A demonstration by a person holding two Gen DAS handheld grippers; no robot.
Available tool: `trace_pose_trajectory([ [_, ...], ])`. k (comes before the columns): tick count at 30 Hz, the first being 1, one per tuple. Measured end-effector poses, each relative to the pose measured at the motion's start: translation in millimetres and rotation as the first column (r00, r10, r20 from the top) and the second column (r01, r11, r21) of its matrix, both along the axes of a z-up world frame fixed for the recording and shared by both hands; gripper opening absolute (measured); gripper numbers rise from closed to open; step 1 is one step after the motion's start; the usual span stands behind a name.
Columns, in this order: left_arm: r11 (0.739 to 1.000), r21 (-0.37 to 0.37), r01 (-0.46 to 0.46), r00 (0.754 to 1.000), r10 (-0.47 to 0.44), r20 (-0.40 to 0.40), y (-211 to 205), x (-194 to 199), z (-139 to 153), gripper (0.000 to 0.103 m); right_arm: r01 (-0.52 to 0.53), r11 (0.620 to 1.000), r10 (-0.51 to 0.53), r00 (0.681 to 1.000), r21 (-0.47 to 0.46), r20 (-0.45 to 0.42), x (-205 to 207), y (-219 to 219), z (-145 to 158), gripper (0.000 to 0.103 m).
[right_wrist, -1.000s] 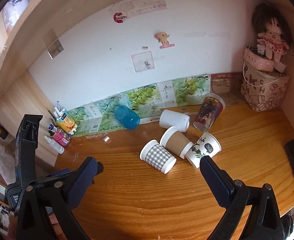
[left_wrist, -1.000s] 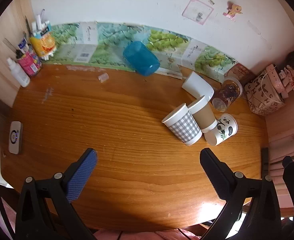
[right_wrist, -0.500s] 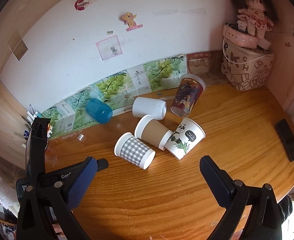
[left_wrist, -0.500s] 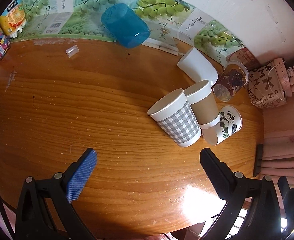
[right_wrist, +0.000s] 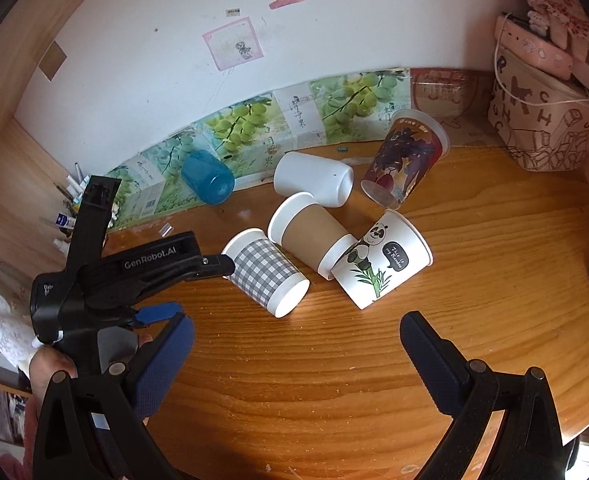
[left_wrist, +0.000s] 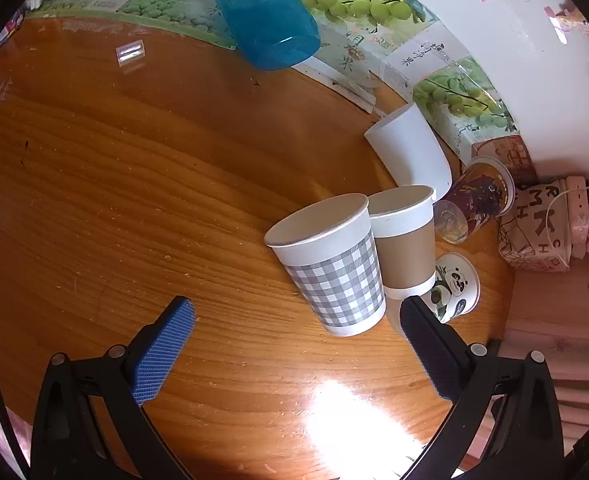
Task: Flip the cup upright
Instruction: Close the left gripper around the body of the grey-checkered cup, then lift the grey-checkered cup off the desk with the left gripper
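On the wooden table (left_wrist: 134, 184) the checked cup (left_wrist: 334, 264) lies on its side, rim pointing away, just ahead-right of your spread, empty left tool (left_wrist: 294, 312), nearer than the right tool (right_wrist: 294, 340), also spread.

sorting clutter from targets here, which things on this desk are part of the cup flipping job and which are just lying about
Part of the job:
checked cup, on its side
brown cup, on its side
panda cup, on its side
white cup, on its side
blue cup, tipped
printed plastic cup, tipped
left gripper, open

Lying about:
lettered bag
bottles and pens
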State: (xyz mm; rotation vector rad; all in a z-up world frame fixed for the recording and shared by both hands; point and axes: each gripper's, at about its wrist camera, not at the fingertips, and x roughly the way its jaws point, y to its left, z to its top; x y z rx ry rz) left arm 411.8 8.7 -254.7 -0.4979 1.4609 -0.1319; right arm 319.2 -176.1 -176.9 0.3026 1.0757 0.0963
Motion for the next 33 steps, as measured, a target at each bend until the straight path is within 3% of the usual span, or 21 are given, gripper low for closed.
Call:
trace_pose_trajectory([
  [4,0.999,0.001,-0.049,0.999,0.049,-0.001,-8.0,3.4,-7.8,0.102,-0.093,0.994,0.091,0.995,0.052,0.035,6.5,-6.2,-14.5,0.103],
  [8,0.995,-0.003,-0.100,0.995,0.100,-0.014,-13.7,5.8,-17.7,0.102,-0.154,0.980,0.153,0.988,0.124,0.017,16.5,-11.2,-29.3,0.103],
  [21,0.982,-0.016,-0.189,0.982,0.188,-0.030,-19.4,13.8,-42.6,0.101,-0.197,0.948,0.213,0.976,0.248,-0.038,37.4,-25.1,-69.7,0.103],
  [24,0.982,-0.011,-0.189,0.981,0.188,-0.036,-19.9,17.7,-45.2,0.092,-0.201,0.945,0.220,0.975,0.260,-0.046,39.7,-27.2,-74.2,0.103],
  [33,0.979,-0.037,-0.201,0.977,0.198,-0.077,-15.5,17.3,-52.1,0.077,-0.220,0.939,0.238,0.970,0.266,-0.041,42.4,-30.6,-75.2,0.103],
])
